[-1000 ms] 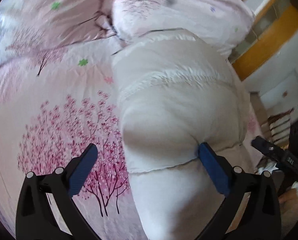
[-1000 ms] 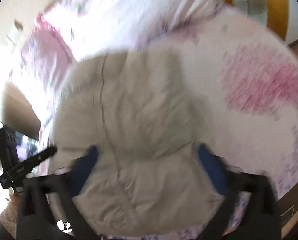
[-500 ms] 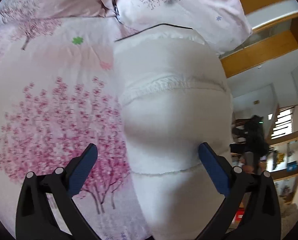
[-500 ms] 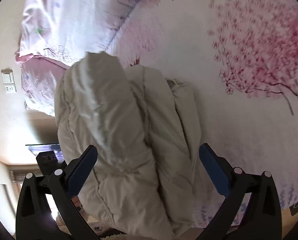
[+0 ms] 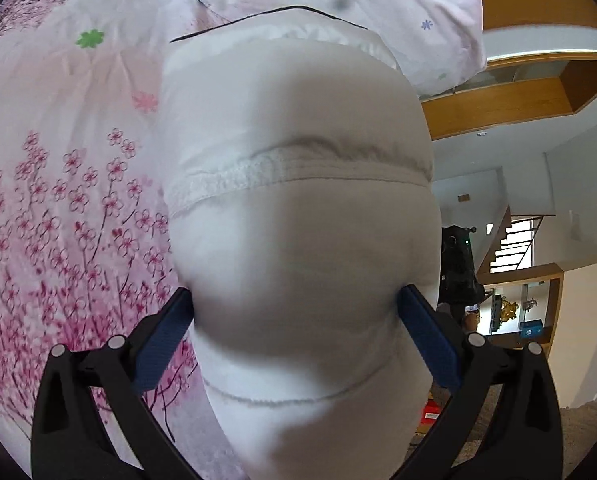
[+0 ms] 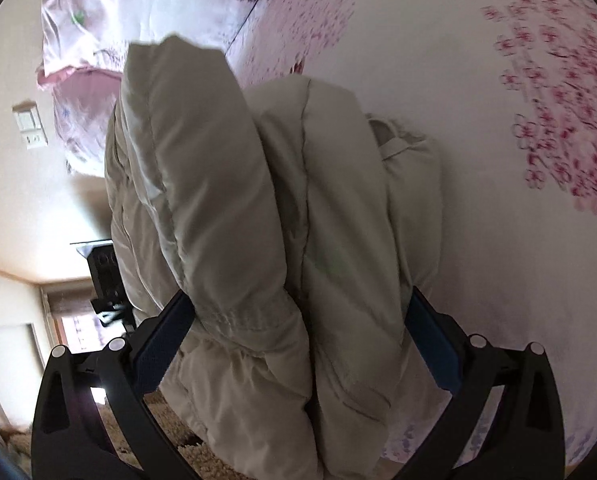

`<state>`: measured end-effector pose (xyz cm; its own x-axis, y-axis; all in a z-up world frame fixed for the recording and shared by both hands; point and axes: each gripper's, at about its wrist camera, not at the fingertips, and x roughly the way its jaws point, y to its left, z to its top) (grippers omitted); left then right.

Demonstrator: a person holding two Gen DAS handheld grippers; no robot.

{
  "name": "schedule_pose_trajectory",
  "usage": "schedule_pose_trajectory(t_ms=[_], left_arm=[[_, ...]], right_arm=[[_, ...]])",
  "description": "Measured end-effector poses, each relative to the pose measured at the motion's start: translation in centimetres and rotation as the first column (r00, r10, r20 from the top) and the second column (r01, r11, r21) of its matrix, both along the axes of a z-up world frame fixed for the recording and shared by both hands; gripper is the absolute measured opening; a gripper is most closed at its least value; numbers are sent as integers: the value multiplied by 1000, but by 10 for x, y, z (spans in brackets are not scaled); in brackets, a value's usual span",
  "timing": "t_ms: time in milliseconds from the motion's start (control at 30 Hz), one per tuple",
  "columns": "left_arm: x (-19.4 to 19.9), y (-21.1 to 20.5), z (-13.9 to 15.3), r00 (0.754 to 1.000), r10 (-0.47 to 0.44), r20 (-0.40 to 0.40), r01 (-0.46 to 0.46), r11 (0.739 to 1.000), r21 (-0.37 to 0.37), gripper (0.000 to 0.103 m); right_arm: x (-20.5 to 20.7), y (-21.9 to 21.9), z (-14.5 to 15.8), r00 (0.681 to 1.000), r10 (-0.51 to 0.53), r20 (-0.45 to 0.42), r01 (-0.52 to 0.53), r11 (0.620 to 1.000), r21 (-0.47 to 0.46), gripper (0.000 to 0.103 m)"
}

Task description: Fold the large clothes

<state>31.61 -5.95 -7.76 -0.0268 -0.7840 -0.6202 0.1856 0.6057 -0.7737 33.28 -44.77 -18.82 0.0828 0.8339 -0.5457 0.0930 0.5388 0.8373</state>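
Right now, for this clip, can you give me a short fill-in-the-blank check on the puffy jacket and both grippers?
1. The left gripper straddles the puffy quilted ____ jacket.
2. The jacket lies on a bedsheet printed with ____ blossom trees.
3. Beyond the jacket's far end lies a pale floral ____.
4. The right gripper has ____ finger pads.

Missing words: white; pink; pillow; blue

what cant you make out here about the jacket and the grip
- Left wrist view: the puffy jacket fills the gap of the left gripper; whether the fingers squeeze it is hidden.
- Right wrist view: same for the right gripper.
- Jacket's lower end: cut off by both bottom edges.
- Bedspread pattern: blurred.
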Motion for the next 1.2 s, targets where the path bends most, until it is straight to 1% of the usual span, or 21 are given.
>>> schedule_pose_trajectory(t_ms=[133,200,267,300,367,433,567,667,733,767,833,867,933,1033,1133,1200], left_arm=[[4,-5,-7,1000,-6,-11,6,1000,-15,101],[5,-6,-9,1000,-2,-18,1,1000,-19,101],[4,-5,-10,1000,5,-20,-6,1000,-20,101],[2,-2,-11,1000,6,-17,-7,1000,-22,101],[0,1,-16,1000,6,-30,-7,999,-39,101],[-2,4,-22,999,13,-51,-16,998,-61,101],[-7,15,-38,996,36,-86,-46,992,-118,101],[-13,19,-44,994,58,-93,-71,987,-142,101],[-18,22,-45,994,72,-88,-84,986,-144,101],[-20,23,-45,993,79,-82,-90,986,-142,101],[-25,26,-44,993,88,-78,-98,985,-141,100],[-27,27,-43,993,92,-73,-102,984,-143,98],[-32,32,-40,993,96,-65,-104,983,-150,91],[-39,39,-33,994,96,-53,-103,982,-156,85],[-40,46,-27,994,104,-38,-108,982,-157,78],[-40,49,-20,994,110,-16,-112,982,-154,75]], right_arm=[[9,7,-6,999,51,12,-51,999,-1,102],[12,7,-5,998,59,27,-59,998,-32,102],[10,5,2,996,61,63,-57,996,-74,102],[10,6,2,996,66,66,-61,995,-78,102],[8,8,-5,996,75,51,-73,996,-48,102],[9,9,-3,996,71,56,-70,997,-25,102],[15,21,-6,991,118,58,-120,992,42,102],[21,29,-11,988,138,65,-143,985,96,102],[23,34,-11,984,157,78,-165,981,105,102],[24,36,-11,984,162,77,-170,979,111,99],[25,35,-15,986,151,71,-161,974,158,86],[24,34,-16,987,144,76,-156,972,175,82],[21,32,-15,988,123,98,-142,967,212,69],[15,29,-14,987,98,126,-127,959,252,60],[8,21,-12,987,68,143,-109,948,299,53],[8,22,-12,988,52,148,-99,940,327,49]])
